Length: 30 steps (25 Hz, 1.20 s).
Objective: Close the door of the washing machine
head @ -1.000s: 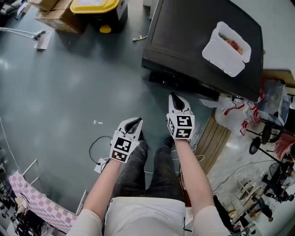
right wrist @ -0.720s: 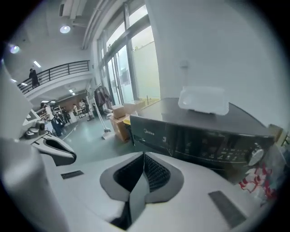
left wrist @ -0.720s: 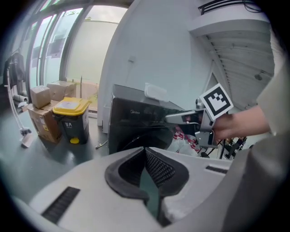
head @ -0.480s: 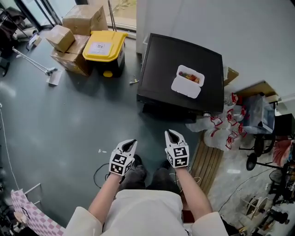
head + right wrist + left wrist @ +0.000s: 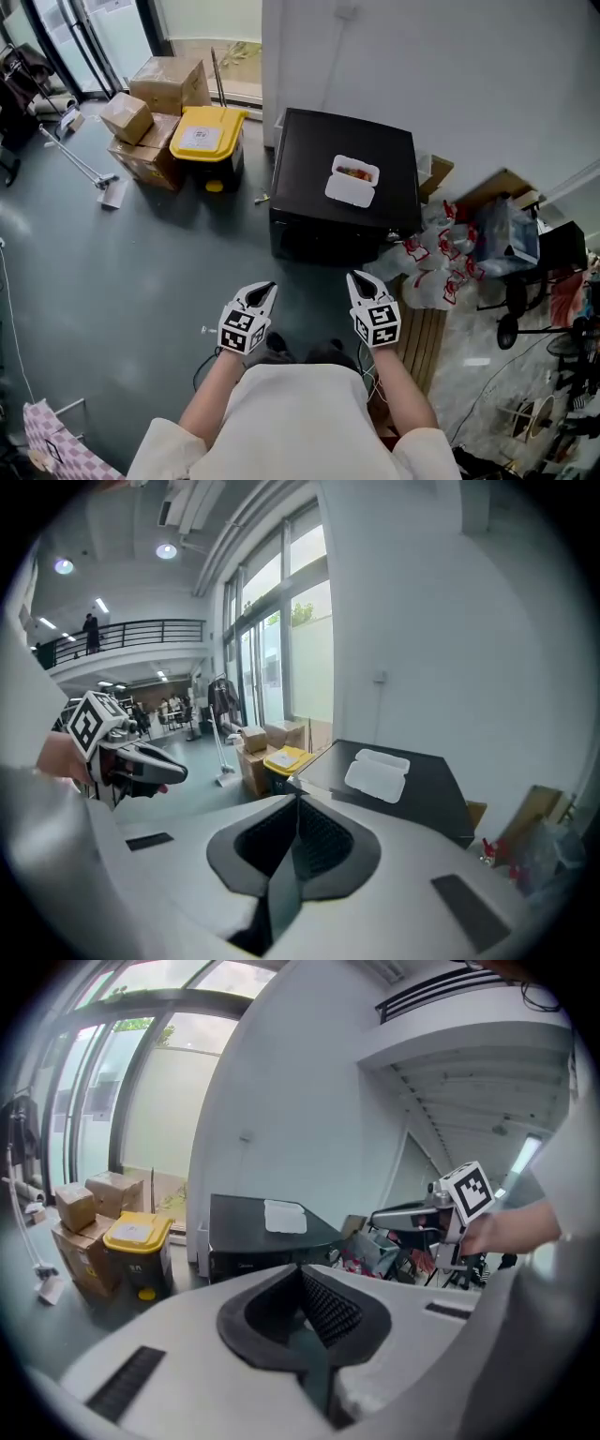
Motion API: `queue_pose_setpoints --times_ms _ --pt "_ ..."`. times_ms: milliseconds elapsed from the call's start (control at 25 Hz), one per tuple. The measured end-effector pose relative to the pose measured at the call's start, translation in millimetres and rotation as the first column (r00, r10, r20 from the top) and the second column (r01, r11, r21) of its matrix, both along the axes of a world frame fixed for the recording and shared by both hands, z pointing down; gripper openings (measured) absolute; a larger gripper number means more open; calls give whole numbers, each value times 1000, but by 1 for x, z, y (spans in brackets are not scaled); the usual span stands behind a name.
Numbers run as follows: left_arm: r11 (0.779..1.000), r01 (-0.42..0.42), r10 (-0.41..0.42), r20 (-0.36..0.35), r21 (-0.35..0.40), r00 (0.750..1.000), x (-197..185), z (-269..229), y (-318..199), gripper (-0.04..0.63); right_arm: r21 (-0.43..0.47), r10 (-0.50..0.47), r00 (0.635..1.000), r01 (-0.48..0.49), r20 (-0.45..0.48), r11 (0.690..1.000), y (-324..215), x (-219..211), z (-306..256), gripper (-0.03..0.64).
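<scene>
Grey-blue floor [image 5: 112,253] beside a white wall; black box-shaped washing machine [image 5: 305,164] stands against that wall, well ahead of the person; white lidded plastic food box [image 5: 352,181] sits on its top; yellow-lidded bin [image 5: 208,141] and brown cardboard boxes [image 5: 164,89] just left of it; left hand-held gripper [image 5: 266,289] and right hand-held gripper [image 5: 357,279] both pressed together, nothing between the jaws, well apart from the machine; front face looks flush, no door hanging out, so closing seems done; latch too small to check.
</scene>
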State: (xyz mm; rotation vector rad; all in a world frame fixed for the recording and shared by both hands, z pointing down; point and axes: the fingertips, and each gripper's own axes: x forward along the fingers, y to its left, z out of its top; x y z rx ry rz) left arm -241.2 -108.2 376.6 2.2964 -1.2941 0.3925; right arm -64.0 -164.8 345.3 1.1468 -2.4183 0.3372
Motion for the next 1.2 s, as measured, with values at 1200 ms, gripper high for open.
queue_pose_setpoints --times_ms 1200 --pt "968 84 -105 75 238 992 65 -123 7 11 172 -40 995 24 91 985 25 112 -104 31"
